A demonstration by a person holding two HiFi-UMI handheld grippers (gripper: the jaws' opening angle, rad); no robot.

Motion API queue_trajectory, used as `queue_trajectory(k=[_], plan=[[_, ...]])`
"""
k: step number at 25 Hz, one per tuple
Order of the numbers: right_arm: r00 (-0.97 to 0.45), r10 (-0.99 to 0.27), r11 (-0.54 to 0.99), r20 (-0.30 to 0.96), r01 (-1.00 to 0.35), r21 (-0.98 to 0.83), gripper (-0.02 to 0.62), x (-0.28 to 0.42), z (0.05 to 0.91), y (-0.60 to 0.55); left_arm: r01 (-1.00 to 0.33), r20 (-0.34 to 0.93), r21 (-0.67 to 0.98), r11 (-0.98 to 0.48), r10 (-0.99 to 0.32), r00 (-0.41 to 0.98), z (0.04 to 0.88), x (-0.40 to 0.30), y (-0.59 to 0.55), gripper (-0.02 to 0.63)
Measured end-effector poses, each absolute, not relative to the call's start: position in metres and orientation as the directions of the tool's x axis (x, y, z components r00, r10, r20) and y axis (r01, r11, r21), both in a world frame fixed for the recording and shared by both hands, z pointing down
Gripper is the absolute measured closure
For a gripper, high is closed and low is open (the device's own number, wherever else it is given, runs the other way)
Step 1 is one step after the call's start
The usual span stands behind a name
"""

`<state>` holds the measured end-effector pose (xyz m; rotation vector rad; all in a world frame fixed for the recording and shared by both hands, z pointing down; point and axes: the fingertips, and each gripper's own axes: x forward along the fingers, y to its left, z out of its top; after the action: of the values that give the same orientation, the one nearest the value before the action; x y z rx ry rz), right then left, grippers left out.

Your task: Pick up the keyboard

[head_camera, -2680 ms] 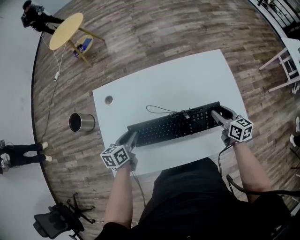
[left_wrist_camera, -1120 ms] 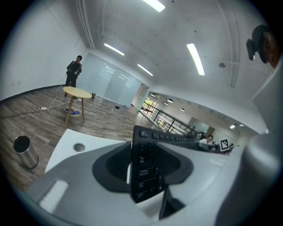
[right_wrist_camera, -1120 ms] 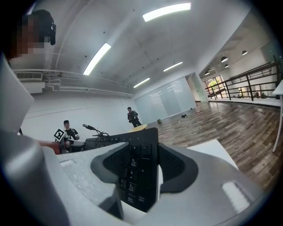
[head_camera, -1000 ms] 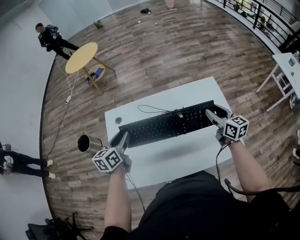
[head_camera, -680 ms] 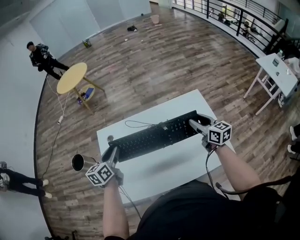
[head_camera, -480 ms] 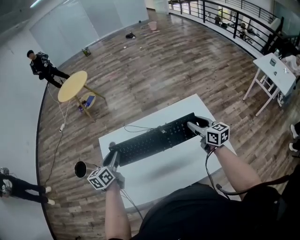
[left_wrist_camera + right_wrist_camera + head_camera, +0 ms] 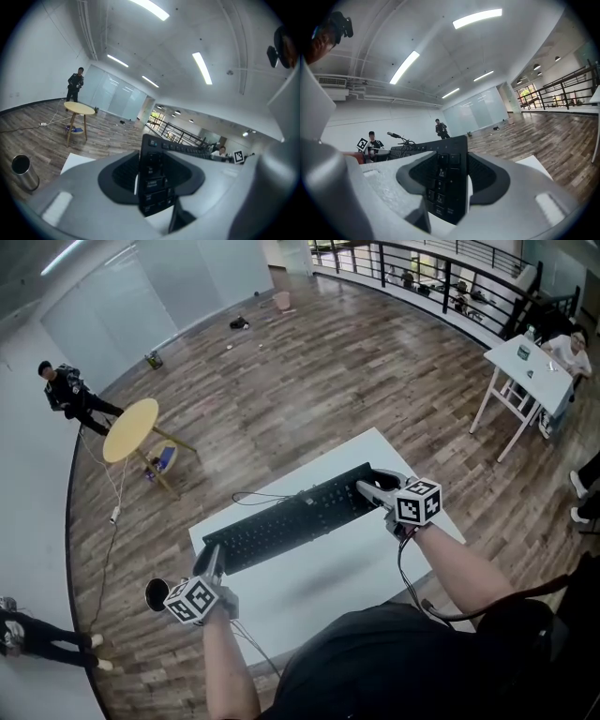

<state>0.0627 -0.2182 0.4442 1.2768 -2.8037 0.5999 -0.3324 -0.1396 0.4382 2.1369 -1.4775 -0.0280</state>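
Observation:
A long black keyboard hangs level above the white table and casts a shadow on it. My left gripper is shut on the keyboard's left end, and my right gripper is shut on its right end. In the left gripper view the keyboard's end sits edge-on between the grey jaws of the left gripper. The right gripper view shows the same at the other end: the keys stand clamped in the right gripper. The keyboard's thin cable trails behind it.
A metal bin stands on the wood floor left of the table. Farther left are a round yellow table and a person in black. Another white table and a railing lie to the right.
Both grippers have lifted the keyboard off the table, and its shadow now lies apart from it. The head view has tilted up and shows more of the room.

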Motion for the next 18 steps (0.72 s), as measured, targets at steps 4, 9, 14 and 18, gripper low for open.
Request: queue_trajectory(k=[4, 9, 14, 18], plan=[[-0.669, -0.728, 0.599, 0.151, -0.728, -0.334, 0.394, 0.056, 0.44, -0.222, -0.857, 0.267, 0.443, -0.261, -0.875, 0.404, 0.436, -0.339, -0.142, 0.463], [-0.673, -0.724, 0.605, 0.149, -0.725, -0.329, 0.395, 0.052, 0.438, -0.22, -0.855, 0.258, 0.451, -0.255, -0.88, 0.398, 0.438, -0.343, -0.14, 0.463], [-0.674, -0.723, 0.605, 0.15, -0.723, -0.334, 0.394, 0.052, 0.439, -0.219, -0.857, 0.255, 0.449, -0.255, -0.882, 0.396, 0.437, -0.344, -0.139, 0.465], [-0.677, -0.718, 0.603, 0.16, -0.721, -0.34, 0.394, 0.053, 0.444, -0.216, -0.858, 0.26, 0.449, -0.249, -0.882, 0.392, 0.441, -0.343, -0.136, 0.465]])
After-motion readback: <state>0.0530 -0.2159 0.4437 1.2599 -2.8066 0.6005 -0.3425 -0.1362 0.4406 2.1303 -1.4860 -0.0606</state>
